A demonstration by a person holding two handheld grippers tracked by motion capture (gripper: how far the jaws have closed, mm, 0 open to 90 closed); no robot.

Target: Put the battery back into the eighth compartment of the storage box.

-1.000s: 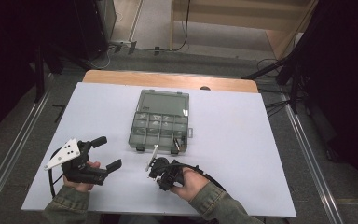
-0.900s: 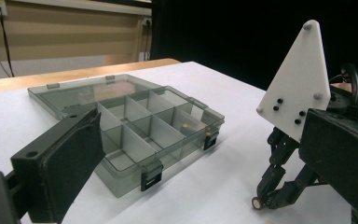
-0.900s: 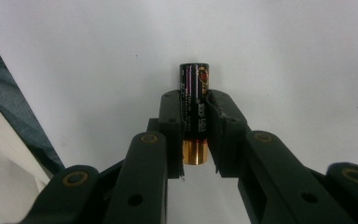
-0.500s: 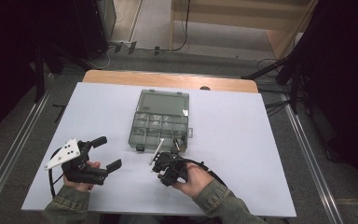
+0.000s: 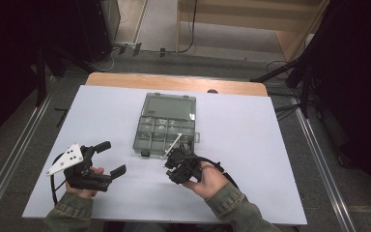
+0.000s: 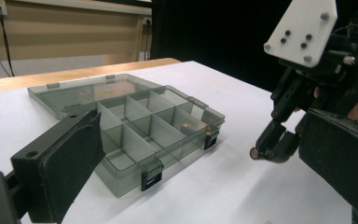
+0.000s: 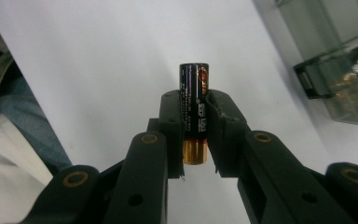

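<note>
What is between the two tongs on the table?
Nothing. In the high view, only bare white table lies between the left tongs, which are open, and the right tongs, shut on a battery.

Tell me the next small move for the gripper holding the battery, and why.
Probably carry it forward over the open organizer box and lower it toward a compartment. The right gripper is shut on the battery, clear of the white table, with the box just ahead, lid laid back. The left gripper rests open, apart from the box.
</note>
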